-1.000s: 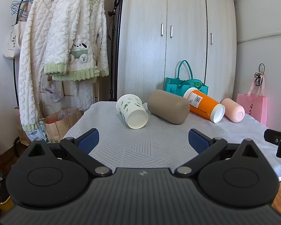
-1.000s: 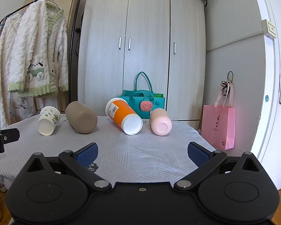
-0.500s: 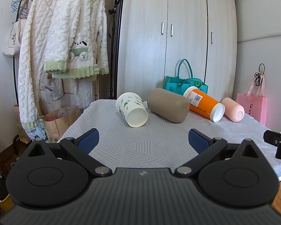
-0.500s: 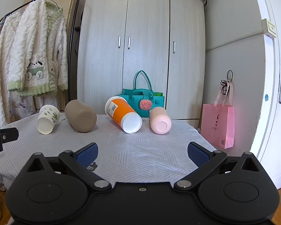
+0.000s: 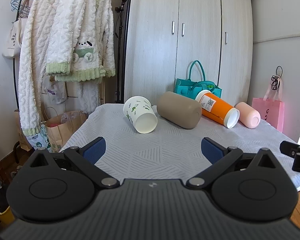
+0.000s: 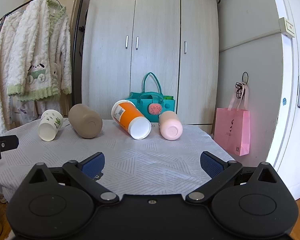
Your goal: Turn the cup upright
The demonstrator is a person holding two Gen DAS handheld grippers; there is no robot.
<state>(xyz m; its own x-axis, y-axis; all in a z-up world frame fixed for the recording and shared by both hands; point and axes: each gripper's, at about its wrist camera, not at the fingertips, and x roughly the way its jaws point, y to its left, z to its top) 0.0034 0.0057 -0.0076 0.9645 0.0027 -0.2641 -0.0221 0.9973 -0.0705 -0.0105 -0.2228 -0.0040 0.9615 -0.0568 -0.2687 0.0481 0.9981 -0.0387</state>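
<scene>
4 cups lie on their sides in a row across the far half of the table (image 5: pixel 150 156): a white paper cup with green prints (image 5: pixel 140 114), a taupe tumbler (image 5: pixel 179 110), an orange cup (image 5: pixel 217 108) and a pink tumbler (image 5: pixel 248 115). The left gripper (image 5: pixel 153 150) and the right gripper (image 6: pixel 152 164) hover near the front edge, both spread wide and empty. The paper cup looks the nearest target for the left; grip across its wall lightly, since it should crush easily, then rotate base-down. A grey patterned cloth covers the table; behind stand a wardrobe (image 6: pixel 150 50), a teal bag (image 6: pixel 153 104) and hanging robes (image 5: pixel 66 46).
</scene>
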